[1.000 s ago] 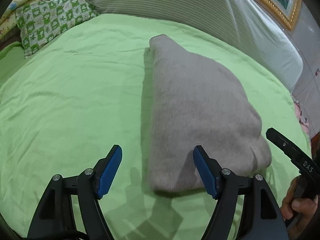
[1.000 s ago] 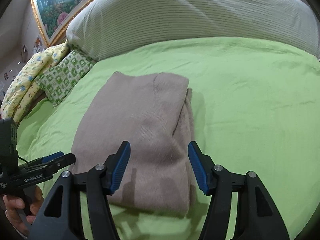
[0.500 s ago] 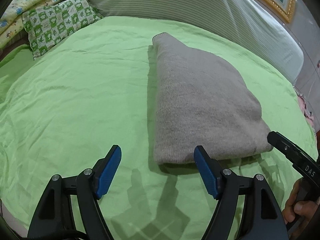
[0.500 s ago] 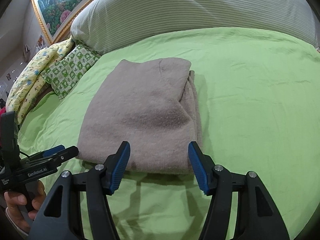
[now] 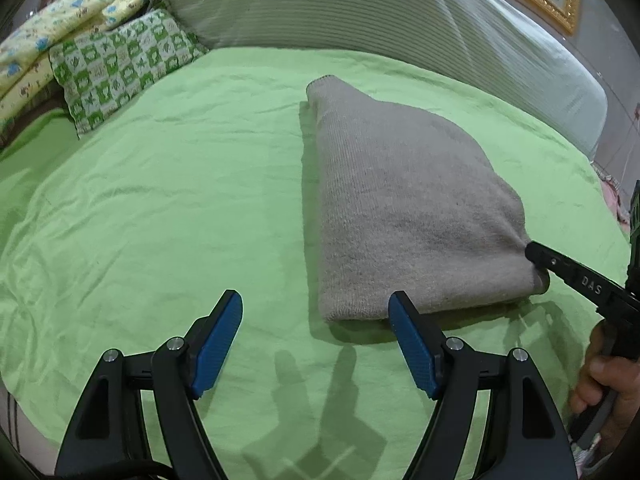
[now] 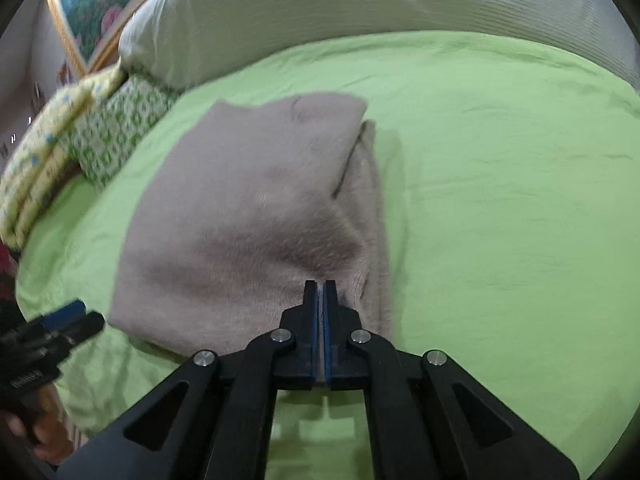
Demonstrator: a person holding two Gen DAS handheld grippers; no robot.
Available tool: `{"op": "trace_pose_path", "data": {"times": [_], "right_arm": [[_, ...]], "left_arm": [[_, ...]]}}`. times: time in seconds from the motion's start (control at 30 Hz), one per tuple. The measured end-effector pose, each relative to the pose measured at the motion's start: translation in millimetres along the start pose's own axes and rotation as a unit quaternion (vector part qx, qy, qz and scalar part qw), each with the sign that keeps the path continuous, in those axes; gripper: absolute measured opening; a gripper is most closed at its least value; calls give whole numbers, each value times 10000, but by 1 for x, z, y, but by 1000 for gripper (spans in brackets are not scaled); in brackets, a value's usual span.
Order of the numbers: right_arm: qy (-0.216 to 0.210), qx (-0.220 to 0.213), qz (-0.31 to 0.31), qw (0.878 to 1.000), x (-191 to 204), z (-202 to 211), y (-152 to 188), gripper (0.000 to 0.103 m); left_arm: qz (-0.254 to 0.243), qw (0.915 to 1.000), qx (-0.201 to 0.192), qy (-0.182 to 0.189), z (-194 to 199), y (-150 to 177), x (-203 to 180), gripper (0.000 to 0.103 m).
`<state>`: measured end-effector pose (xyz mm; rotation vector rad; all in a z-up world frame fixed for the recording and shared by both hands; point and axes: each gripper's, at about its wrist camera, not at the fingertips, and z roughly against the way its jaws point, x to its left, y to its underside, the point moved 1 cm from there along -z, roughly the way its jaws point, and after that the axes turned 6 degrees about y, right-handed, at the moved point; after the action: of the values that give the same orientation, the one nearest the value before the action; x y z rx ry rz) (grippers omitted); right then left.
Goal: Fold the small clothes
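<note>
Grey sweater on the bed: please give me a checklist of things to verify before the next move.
1. Right gripper shut at the grey sweater's near corner: ok.
2. Fabric caught between its pads: cannot tell.
3. Left gripper holding the sweater: not ok, open with nothing between.
4. Sweater lying folded on the green sheet: ok.
5. Right wrist view sharp: not ok, blurred.

The right gripper (image 6: 321,292) pinches the folded grey sweater's (image 6: 248,216) near edge (green bedsheet (image 6: 500,200) beneath).
</note>
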<state>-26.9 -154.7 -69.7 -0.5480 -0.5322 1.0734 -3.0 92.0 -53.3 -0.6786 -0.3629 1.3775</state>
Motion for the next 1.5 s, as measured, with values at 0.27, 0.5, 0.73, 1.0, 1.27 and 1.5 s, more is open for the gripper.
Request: {"op": "trace_pose_path", "data": {"times": [0.27, 0.5, 0.73, 1.0, 1.27, 1.5], "right_arm": [[-4, 265, -51, 9996, 1, -4, 12, 4], [100, -179, -153, 9997, 0, 21, -5, 31], [-58, -433, 13, 9990, 13, 25, -27, 32], [-338, -384, 322, 9982, 39, -16, -75, 32], [32, 126, 346, 9993, 34, -82, -112, 37], [42, 173, 137, 9997, 13, -98, -112, 37]], "left_arm": [[-13, 9999, -22, 104, 4, 1, 0, 77], [101, 9997, -204, 118, 10, -9, 4, 80], [247, 9987, -116, 433, -7, -28, 4, 80], [483, 9946, -69, 915, -39, -79, 6, 80], [344, 9948, 362, 884, -105, -116, -2, 82], [901, 9874, 559, 1175, -129, -111, 21, 87]]}}
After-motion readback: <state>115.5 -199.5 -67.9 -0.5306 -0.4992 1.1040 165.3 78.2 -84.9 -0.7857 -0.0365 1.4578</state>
